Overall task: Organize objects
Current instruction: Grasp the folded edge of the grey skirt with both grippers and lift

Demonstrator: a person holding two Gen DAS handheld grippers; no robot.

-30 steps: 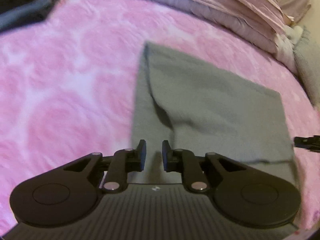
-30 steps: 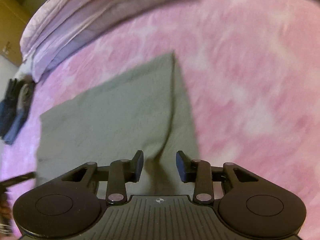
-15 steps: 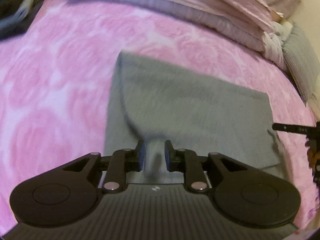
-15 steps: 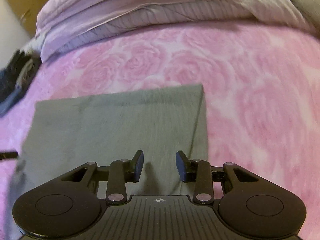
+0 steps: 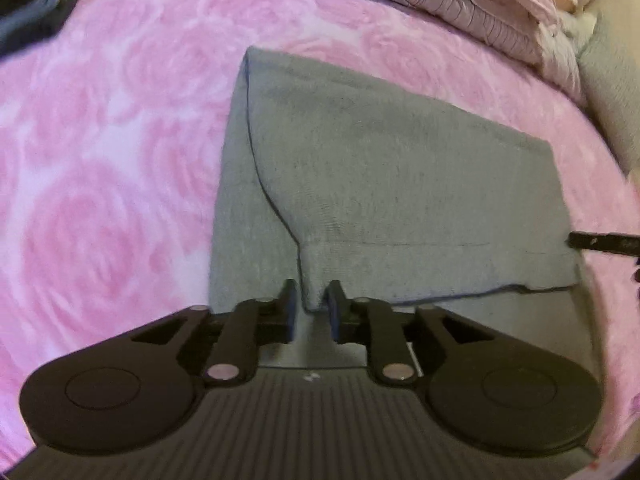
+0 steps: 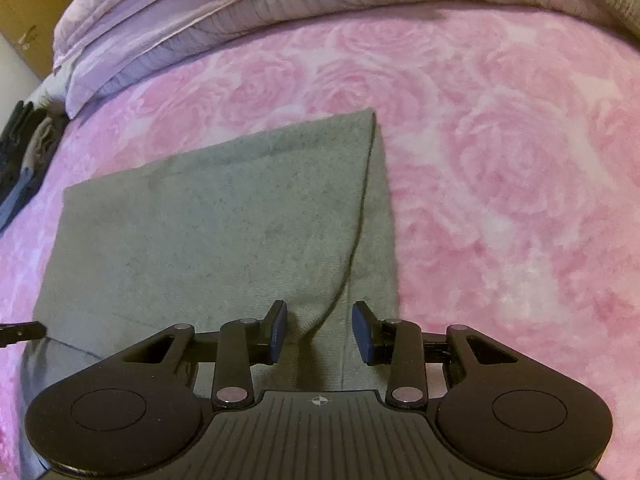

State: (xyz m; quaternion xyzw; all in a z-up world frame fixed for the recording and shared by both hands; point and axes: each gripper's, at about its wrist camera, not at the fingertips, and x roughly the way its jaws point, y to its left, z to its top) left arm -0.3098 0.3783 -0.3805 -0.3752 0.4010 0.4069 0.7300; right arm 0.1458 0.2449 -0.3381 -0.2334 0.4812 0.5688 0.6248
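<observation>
Grey terry cloth, a folded towel (image 5: 384,184), lies flat on a bed covered by a plush pink rose-patterned blanket (image 5: 100,184). Its upper layer is a soft-cornered rectangle with a stitched hem band along the near edge, and it sits slightly askew, so a strip of the lower layer shows along the side.

Both claws tilt steeply down toward the bed, each over one near corner of the towel. The left claw (image 5: 313,308) has its dark blue pads narrowly apart, with the near left corner of the upper layer standing between them; its jaws are closing, and the pads do not visibly press the cloth. The right claw (image 6: 319,332) has its pads spread wider, straddling the near right corner where the folded edge curves down; the fabric lies between the pads, untouched by them. Each claw's black tip shows at the edge of the other's view.

Rumpled lilac bedding (image 6: 192,16) with fine creases is piled along the far side of the bed, and dark clothing (image 6: 20,152) lies in a heap off the towel's left.
</observation>
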